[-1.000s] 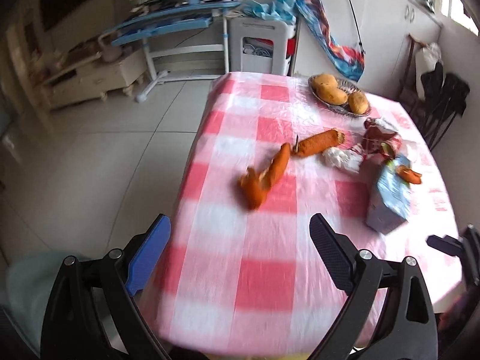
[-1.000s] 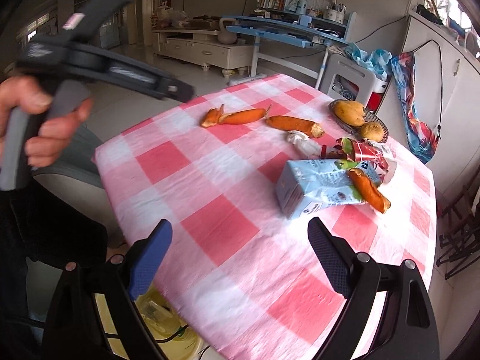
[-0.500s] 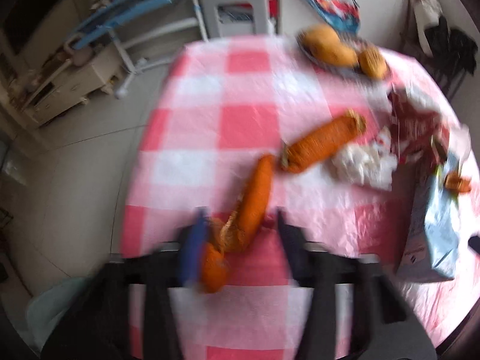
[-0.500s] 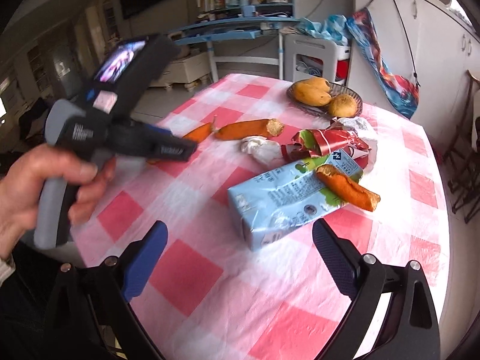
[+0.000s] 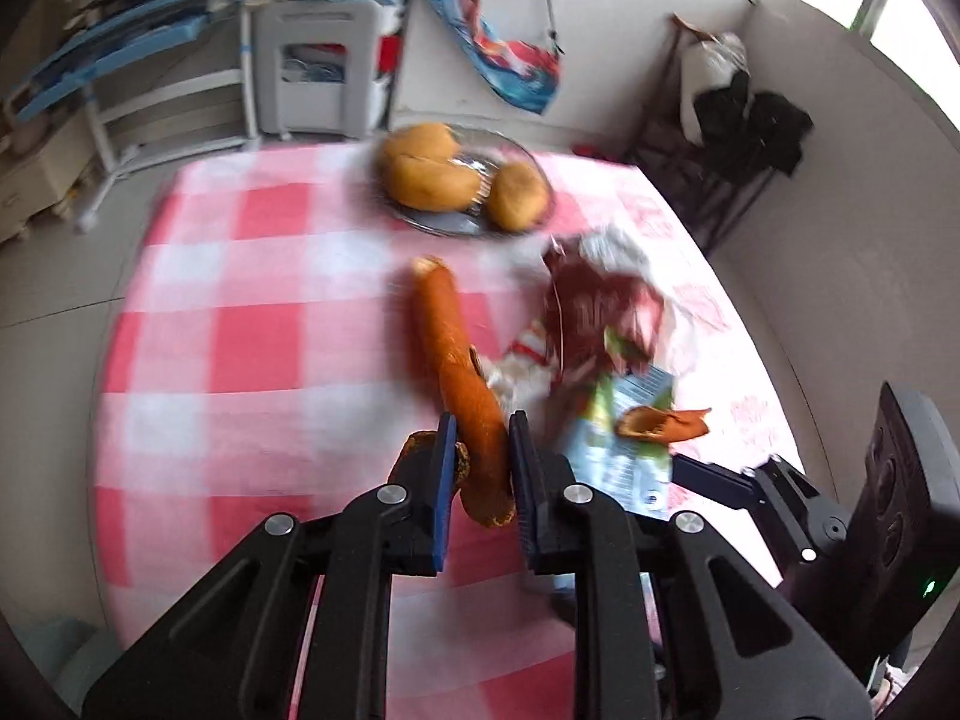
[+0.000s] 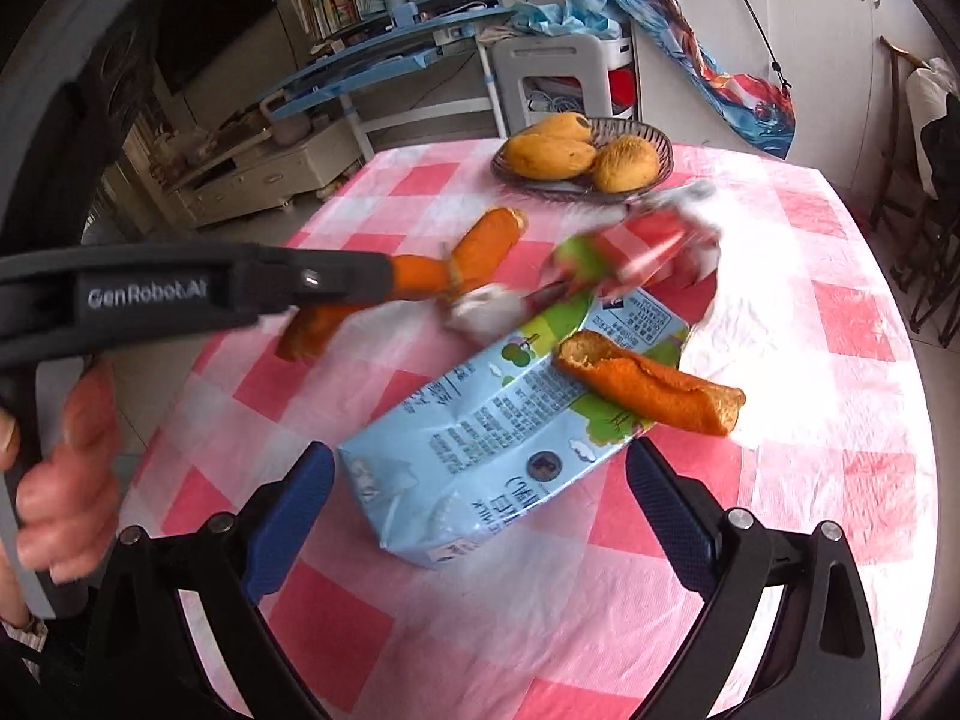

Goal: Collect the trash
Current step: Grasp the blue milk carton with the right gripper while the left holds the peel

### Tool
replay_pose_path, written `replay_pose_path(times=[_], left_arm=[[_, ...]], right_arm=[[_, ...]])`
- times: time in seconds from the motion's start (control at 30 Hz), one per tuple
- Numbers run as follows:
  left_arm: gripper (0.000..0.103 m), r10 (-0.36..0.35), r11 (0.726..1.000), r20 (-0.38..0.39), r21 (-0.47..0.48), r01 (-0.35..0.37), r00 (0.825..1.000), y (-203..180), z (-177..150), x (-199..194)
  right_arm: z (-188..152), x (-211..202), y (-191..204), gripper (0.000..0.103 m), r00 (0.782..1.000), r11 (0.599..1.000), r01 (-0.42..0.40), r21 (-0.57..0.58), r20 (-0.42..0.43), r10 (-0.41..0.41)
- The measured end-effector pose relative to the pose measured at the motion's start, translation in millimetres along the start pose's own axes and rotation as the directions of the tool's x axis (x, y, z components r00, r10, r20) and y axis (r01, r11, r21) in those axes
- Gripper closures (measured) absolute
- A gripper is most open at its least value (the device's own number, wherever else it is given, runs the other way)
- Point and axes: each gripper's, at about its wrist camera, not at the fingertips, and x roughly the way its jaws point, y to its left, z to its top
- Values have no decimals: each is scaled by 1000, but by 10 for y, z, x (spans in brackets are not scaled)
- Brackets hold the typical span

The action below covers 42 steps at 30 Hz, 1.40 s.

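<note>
My left gripper [image 5: 480,444] is shut on an orange peel strip [image 5: 474,420] above the pink checked table [image 5: 252,324]; it also shows in the right wrist view [image 6: 384,276]. A second peel [image 6: 486,240] lies just beyond it. My right gripper [image 6: 480,480] is open, with a light blue carton [image 6: 498,432] lying between its fingers. Another orange peel [image 6: 648,384] rests on the carton. A red crumpled wrapper [image 5: 600,312] and a white tissue [image 6: 486,312] lie behind the carton.
A metal dish [image 6: 654,150] with mangoes stands at the table's far side. A white stool [image 5: 318,66] and a blue desk [image 6: 384,60] stand behind the table. Dark chairs [image 5: 738,138] stand at the right.
My left gripper dropped to the table and shut on the orange peel strip. My right gripper moved in over the blue carton and stayed open.
</note>
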Motion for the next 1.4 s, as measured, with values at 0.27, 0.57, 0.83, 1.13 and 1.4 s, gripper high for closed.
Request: replay_pose_path(times=[0.27,0.57,0.83,1.13,1.4], left_arm=[[86,-78,997,-142,11,81,987,-109,-72,351],[88,-69,993,-159,84,83,985,-257,-238,277],[87,-117,973,-206,172,154,972,-272,-581,-58],[78,49,993,-145,115,-32,988,-160,-668,-186],[69,174,970,-147,198,-143,974,-120,-670,-93]], right_arm=[[23,42,68,9,997,996,-80,-33,-5,80],[-94,-125,137,7,989,982,-146,-122,-41,142],[-346,-312,108,6,962,954,-252,-165,-152,228],[-476,-355,-57,6,984,988,-152,2,-99,151],[-401,-175,-29,6,992,993,-90,80,-79,96]])
